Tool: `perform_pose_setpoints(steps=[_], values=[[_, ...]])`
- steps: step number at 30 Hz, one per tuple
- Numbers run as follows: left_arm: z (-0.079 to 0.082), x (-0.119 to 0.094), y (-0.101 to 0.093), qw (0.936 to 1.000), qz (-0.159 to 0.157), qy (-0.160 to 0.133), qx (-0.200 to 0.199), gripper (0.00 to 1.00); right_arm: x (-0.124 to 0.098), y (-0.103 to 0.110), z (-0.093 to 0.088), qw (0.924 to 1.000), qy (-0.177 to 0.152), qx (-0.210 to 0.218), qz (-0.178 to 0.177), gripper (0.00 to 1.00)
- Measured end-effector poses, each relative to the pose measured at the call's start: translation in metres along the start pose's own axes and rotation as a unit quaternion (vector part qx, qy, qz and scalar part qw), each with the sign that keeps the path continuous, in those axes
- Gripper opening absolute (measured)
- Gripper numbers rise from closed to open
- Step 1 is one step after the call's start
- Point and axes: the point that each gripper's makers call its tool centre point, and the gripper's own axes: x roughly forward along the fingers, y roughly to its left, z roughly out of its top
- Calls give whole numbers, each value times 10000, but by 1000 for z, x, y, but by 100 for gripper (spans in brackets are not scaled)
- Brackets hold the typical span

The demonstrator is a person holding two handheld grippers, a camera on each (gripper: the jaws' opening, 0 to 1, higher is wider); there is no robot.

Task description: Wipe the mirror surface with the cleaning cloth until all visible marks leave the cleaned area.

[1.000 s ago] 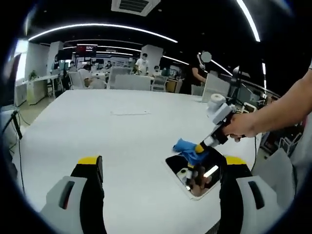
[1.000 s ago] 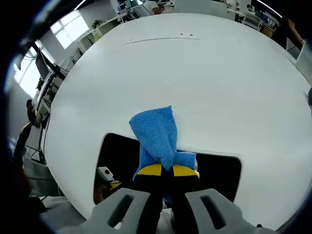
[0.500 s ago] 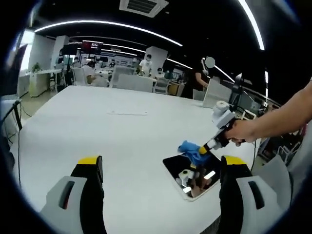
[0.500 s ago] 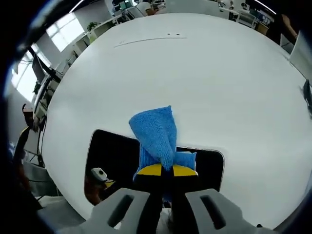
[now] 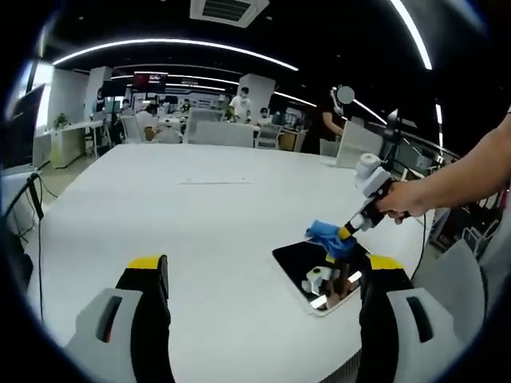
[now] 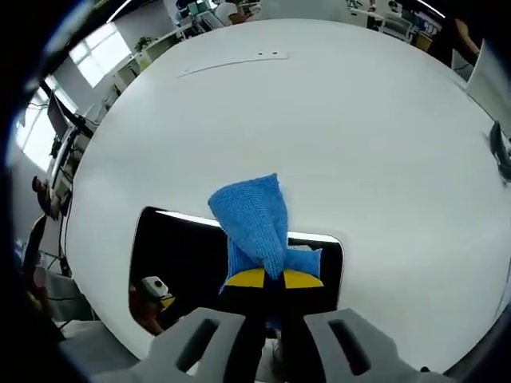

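The right tongs, jaws clamped on the bunched blue knitted cleaning cloth, hold it over the dark rectangular mirror near the white bench edge, evidently for wiping; the left tongs hang wide open, empty, well apart.

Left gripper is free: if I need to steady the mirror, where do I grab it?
Take the mirror by its near edge, the side toward the left gripper, coming in low along the white table. It lies flat and thin, and the right gripper with the blue cloth works its far edge.
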Motion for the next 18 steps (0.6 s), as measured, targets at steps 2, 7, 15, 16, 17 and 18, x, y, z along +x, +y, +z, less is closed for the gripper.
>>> perform_pose_setpoints(steps=[2,7,15,16,17,18], values=[[-1,-1,-1,10000,5,-7,17,99,-1,0,-1,9999,-59,-95,88,0],[0,1,-3,10000,-24,-31,83,99,-3,3,-10,9997,-98,96,195,0],[4,4,-11,9999,-86,-65,122,99,-8,10,-27,9993,-183,283,156,0],[4,4,-12,9999,-91,-56,130,99,-8,12,-29,9993,-190,282,154,0],[4,4,-12,9998,-98,-52,138,99,-9,13,-32,9994,-195,256,156,0],[3,5,-13,9998,-111,-52,151,99,-9,14,-35,9995,-208,196,167,0]])
